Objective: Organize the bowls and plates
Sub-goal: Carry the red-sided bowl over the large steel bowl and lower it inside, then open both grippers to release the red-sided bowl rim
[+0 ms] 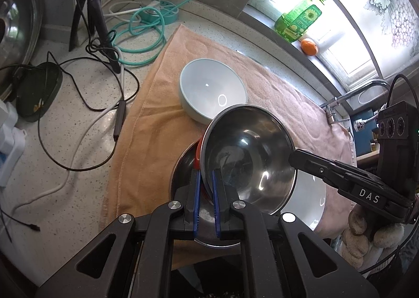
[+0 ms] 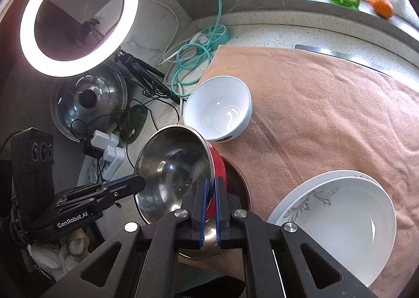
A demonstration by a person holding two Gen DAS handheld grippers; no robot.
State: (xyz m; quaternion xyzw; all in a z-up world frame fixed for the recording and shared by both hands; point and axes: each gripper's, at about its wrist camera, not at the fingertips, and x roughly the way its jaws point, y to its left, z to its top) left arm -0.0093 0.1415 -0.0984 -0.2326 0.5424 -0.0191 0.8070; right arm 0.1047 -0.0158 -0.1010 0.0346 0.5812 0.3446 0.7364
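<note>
A steel bowl with a red outside (image 1: pixel 248 154) (image 2: pixel 172 169) is held tilted above a flat steel plate (image 1: pixel 183 167) (image 2: pixel 239 177) on the towel. My left gripper (image 1: pixel 207 175) is shut on its near rim. My right gripper (image 2: pixel 211 182) is shut on the opposite rim; it shows in the left wrist view (image 1: pixel 294 158), and the left gripper shows in the right wrist view (image 2: pixel 140 183). A pale blue bowl (image 1: pixel 212 91) (image 2: pixel 218 106) stands upright behind. Two stacked white plates (image 2: pixel 340 222) (image 1: pixel 309 201) lie at the right.
A peach towel (image 1: pixel 146 125) (image 2: pixel 327 114) covers the speckled counter. Cables, a tripod (image 1: pixel 91 10), a teal power strip (image 2: pixel 214 33), a pot lid (image 2: pixel 89 104) and a ring light (image 2: pixel 78 15) crowd the left. A green soap bottle (image 1: pixel 301 19) and an orange (image 2: pixel 381 5) sit on the sill.
</note>
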